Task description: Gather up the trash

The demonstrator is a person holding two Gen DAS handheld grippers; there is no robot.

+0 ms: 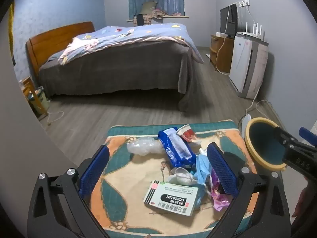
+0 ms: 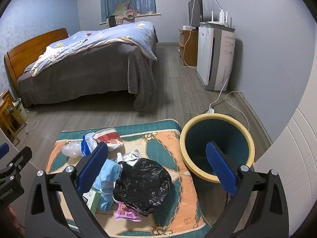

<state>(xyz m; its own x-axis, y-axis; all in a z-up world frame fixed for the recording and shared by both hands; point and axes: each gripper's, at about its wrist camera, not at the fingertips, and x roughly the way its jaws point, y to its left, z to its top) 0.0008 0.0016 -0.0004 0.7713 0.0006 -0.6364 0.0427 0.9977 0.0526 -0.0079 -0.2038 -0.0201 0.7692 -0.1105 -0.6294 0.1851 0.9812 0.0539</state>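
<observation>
A: How many pieces of trash lay on the patterned mat (image 1: 118, 204), counting leftward to rightward?

B: From the left wrist view, seven could be counted: one crumpled clear plastic wrap (image 1: 143, 145) toward the mat's left, one blue tissue pack (image 1: 176, 148) just right of it, one red-and-white paper cup (image 1: 187, 133) at the mat's far edge, one white medicine box (image 1: 171, 198) near the mat's front, one white wad (image 1: 183, 176) touching the box's far side, one blue face mask (image 1: 202, 168), and one pink wrapper (image 1: 219, 197) furthest right.

A: Anything more from the right wrist view?

B: One black plastic bag (image 2: 142, 182) sat near the mat's middle, over the pink wrapper and beside the mask. That made eight.

A: And bins?

B: One yellow-rimmed bin (image 2: 218, 144) stood just off the mat's right edge, on the floor.

A: The tongs?

B: Two. The left gripper (image 1: 158, 168) hovered over the mat, fingers spread wide, grasping nothing. The right gripper (image 2: 158, 162) was likewise released, its right finger in front of the bin's mouth.
</observation>
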